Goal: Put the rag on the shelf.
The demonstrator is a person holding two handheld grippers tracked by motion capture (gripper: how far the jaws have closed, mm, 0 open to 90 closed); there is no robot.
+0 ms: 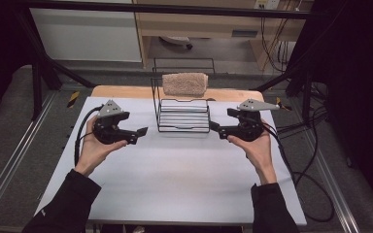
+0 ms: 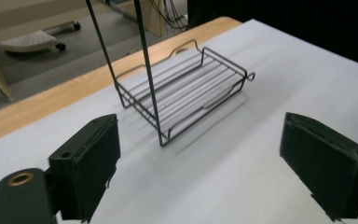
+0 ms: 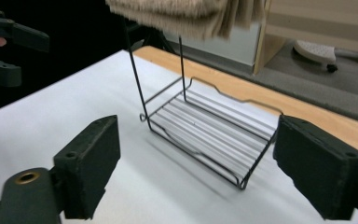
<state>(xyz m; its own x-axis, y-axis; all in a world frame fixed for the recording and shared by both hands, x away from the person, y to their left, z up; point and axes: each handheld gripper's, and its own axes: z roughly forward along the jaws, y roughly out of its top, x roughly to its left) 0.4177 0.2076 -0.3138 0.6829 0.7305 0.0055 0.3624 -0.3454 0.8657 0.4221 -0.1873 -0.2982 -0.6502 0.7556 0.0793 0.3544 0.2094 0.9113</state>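
1. My left claw (image 1: 142, 131) and right claw (image 1: 214, 127) both stand spread wide and pinch nothing.
2. The towel (image 1: 185, 83) hangs folded over the top bar of the wire rack (image 1: 183, 116), between my claws and a little beyond their tips. I judge the hanging done; only backing off seems left.
3. The rack's thin uprights are near each claw's inner side.
4. The bare table (image 1: 175, 170) behind my claws gives open room toward me.
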